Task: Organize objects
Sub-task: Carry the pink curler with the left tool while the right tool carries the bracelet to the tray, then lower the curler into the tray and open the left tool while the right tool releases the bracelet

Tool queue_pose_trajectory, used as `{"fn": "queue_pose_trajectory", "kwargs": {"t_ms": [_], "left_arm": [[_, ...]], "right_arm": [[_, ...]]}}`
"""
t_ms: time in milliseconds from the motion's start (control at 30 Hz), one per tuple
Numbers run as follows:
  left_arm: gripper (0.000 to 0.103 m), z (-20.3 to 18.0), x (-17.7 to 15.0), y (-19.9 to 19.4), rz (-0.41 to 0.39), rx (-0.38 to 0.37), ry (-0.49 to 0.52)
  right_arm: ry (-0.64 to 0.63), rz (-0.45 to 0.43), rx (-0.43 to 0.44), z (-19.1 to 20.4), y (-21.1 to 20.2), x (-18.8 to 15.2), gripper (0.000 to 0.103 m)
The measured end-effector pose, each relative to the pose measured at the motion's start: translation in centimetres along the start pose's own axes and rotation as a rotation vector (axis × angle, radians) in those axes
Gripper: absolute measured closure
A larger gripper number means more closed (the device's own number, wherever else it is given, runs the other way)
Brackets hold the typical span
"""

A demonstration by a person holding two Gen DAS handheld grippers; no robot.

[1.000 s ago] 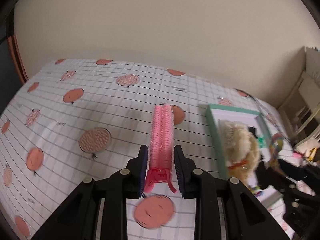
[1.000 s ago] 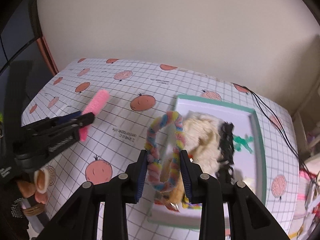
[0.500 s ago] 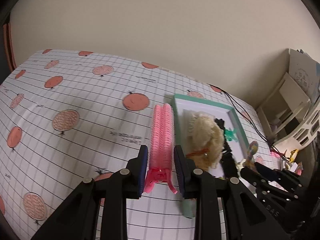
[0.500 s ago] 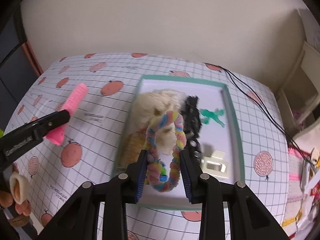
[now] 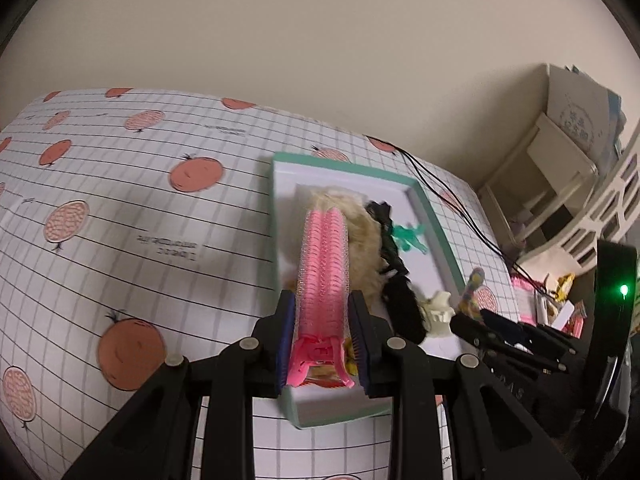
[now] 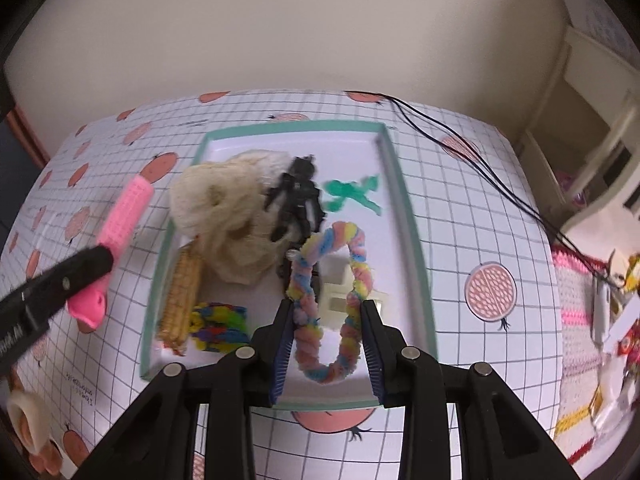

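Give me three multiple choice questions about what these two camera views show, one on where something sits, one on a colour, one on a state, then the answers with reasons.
1. Where does the corn cob lie?
A. inside the tray, by its left wall
B. on the tablecloth
C. in the right gripper

2. What colour is the hair roller in the left gripper?
A. green
B. pink
C. black

3. What state is the right gripper in?
A. open and empty
B. shut on the pastel twisted ring
C. shut on a cable

Answers: 1 A, it rests along the teal left rim inside. 2 B, its ribbed body is pink. 3 B, the jaws press the ring's two sides.
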State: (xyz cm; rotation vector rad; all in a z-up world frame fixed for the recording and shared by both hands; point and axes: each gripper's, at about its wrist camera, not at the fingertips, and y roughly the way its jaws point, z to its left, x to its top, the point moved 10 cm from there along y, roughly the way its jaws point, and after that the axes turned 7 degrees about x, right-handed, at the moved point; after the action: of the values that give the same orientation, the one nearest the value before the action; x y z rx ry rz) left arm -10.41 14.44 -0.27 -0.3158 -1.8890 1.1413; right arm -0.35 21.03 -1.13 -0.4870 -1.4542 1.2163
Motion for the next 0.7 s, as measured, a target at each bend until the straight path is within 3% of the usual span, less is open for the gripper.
{"fn": "queue_pose_trajectory", "kwargs": {"t_ms": [300,700], "left_arm": [[0.075,-3.1,-1.5,1.5,0.035,-0.013,0.072],[0.075,-5.3,-2.4,3.3,0.061,-0.024,0.103]], "right_arm": [[0.072,0.040,-0.019,-3.2,1.1,-1.2,0.066],[0.100,0.079,-0.003,-3.8,1.9,-2.4,0.062]]}}
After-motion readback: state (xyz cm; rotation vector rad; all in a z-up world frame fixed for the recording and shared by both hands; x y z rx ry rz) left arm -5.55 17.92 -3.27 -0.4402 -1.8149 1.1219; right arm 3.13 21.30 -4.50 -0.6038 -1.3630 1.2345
